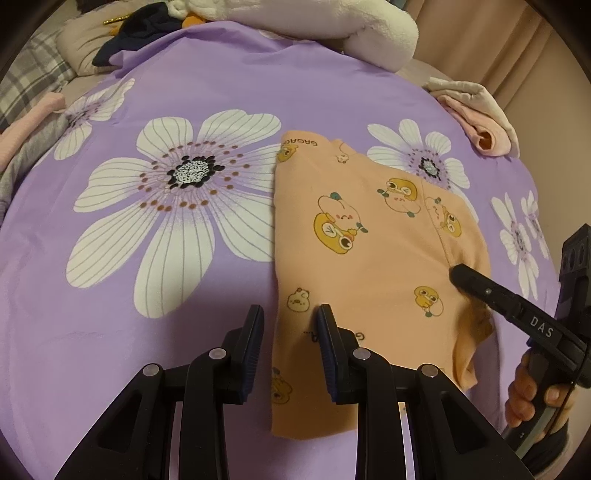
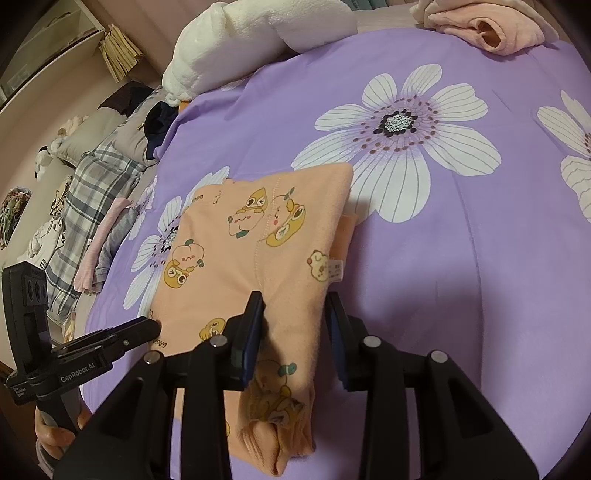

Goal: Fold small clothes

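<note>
Peach cotton garment (image 1: pixel 369 236), soft, light and limp, is best pinched at a folded edge. Left gripper (image 1: pixel 290 328) and right gripper (image 2: pixel 295 314) are spread, nothing grasped.

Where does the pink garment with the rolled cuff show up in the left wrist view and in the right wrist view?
Left wrist: the pink garment lies at the upper right, at the edge of the purple sheet.
Right wrist: pink garment at the top right.
Shared landmark: the orange printed garment, nearer the cameras.

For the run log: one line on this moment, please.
garment: orange printed garment folded on purple bedsheet | left tongs: open | right tongs: open, straddling fold
</note>
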